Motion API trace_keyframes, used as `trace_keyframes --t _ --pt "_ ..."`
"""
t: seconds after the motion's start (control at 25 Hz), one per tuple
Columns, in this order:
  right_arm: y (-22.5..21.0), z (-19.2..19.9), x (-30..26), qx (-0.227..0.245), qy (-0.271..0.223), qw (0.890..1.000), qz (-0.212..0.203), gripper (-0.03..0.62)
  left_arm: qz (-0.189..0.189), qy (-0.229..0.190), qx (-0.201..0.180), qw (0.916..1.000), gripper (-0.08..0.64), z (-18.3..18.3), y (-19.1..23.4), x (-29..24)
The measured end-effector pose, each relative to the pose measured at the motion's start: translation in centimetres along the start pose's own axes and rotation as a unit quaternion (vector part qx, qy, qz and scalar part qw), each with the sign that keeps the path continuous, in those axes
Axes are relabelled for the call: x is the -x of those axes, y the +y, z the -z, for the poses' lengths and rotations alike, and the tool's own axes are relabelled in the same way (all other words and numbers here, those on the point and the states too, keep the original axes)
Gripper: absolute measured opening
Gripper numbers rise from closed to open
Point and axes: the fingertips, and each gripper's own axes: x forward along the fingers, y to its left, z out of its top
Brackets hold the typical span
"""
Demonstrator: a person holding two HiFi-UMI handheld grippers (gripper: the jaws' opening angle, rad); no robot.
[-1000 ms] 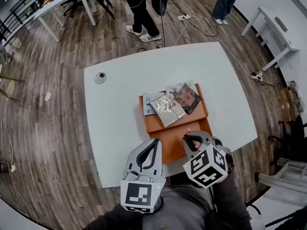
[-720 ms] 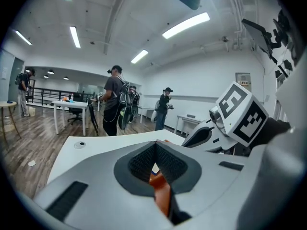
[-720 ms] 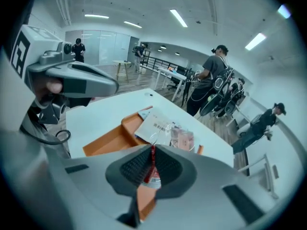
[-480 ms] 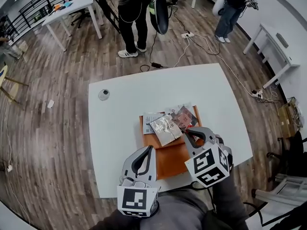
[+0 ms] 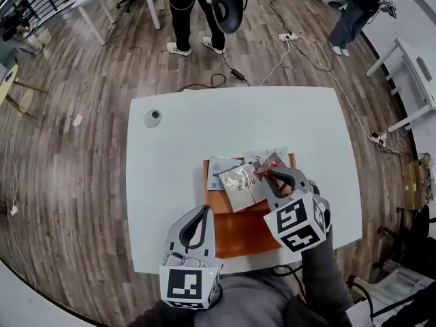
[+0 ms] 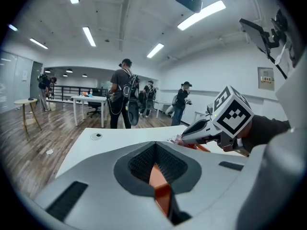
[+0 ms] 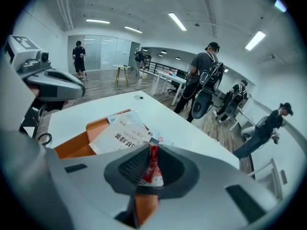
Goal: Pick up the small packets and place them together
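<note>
An orange tray [image 5: 238, 231] lies on the white table [image 5: 170, 162]. Overlapping at its far end are a silvery packet [image 5: 238, 182], a white printed packet [image 5: 216, 166] and a dark packet [image 5: 274, 162]. My right gripper [image 5: 268, 174] hovers over that pile, shut on a small red packet [image 7: 153, 164]. The packet stands upright between the jaws, which have just been opening slightly. My left gripper [image 5: 203, 212] is shut on nothing, over the tray's near left corner. The tray [image 6: 159, 182] shows through its slit.
A small round object [image 5: 152, 118] sits at the table's far left. Beyond the far edge people stand on the wooden floor among cables [image 5: 286, 43]. More white tables stand at the far left and right. The near table edge runs just under both grippers.
My right gripper has moved away from me along the tray, carrying the red packet, and now sits over the pile. The left gripper has drifted slightly left.
</note>
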Motion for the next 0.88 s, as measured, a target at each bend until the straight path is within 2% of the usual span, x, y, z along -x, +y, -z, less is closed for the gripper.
trace_keyframes --t 0.12,0.24,0.6,0.76,0.88 --pt "0.5 -0.5 -0.2 -0.019 -0.016 0.999 -0.027 0.110 -0.007 0.004 0.003 1.0000 -0.003 0.1 0.2 0.1" --pt "0.7 -0.8 0.1 -0.025 -0.026 0.999 -0.034 0.124 -0.010 0.008 0.005 0.9999 -0.003 0.0 0.3 0.3" --pt "0.1 -1.9 4.0 -0.042 -0.077 0.996 0.026 0.129 -0.002 -0.010 -0.012 0.9999 -0.003 -1.0 0.3 2.0" --pt "1.3 -2.3 6.9 -0.079 -0.130 0.988 0.032 0.127 0.010 -0.027 -0.024 0.9993 -0.003 -1.9 -0.3 3.2" --pt "3.0 -3.1 9.2 -0.129 -0.182 0.975 0.012 0.127 0.021 -0.040 -0.036 0.9983 -0.003 -2.9 -0.8 4.1"
